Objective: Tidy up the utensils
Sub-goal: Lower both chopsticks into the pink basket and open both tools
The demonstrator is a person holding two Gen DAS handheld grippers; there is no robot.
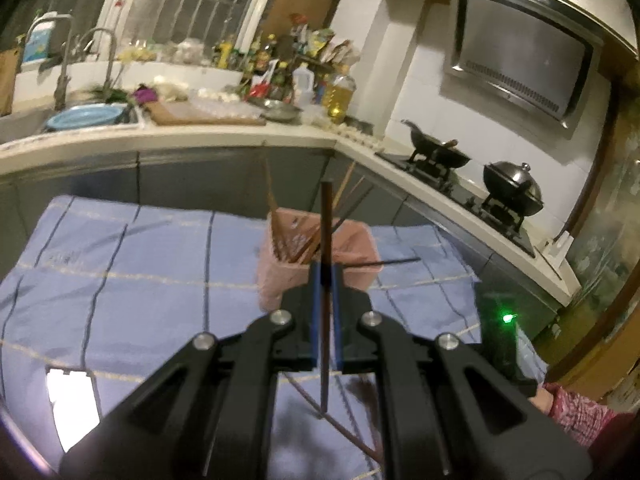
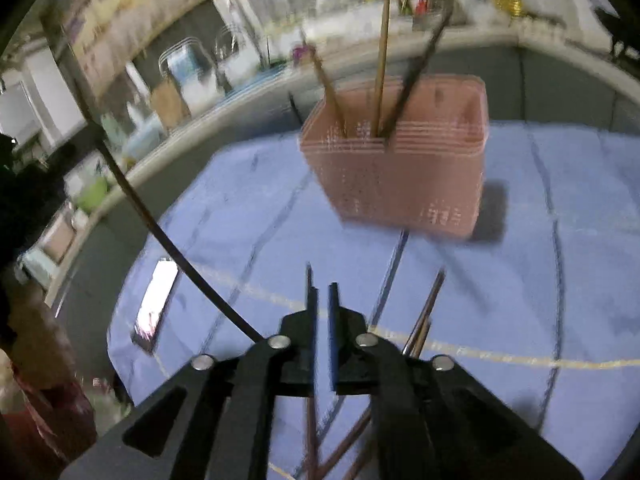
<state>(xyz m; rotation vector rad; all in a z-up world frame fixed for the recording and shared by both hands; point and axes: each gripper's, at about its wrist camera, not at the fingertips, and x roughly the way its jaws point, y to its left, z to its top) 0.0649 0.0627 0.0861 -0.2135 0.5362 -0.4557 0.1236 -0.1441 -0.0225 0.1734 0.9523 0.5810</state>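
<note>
Partway done, by my read. Basket (image 1: 276, 276) on the cloth (image 1: 120, 280) already holds several chopsticks. Left gripper (image 1: 325, 292) clamps 1 chopstick (image 1: 326, 220) upright, near the basket. Right gripper (image 2: 322, 320): jaws nearly closed, seemingly empty, above loose chopsticks (image 2: 426, 312) left on the cloth.

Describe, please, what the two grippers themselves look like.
Both the left gripper and the right gripper are matte black, with angular linkage arms, four round silver bolts each, and flat blue strips lining the jaws. A pink patterned sleeve shows behind the left one.
</note>
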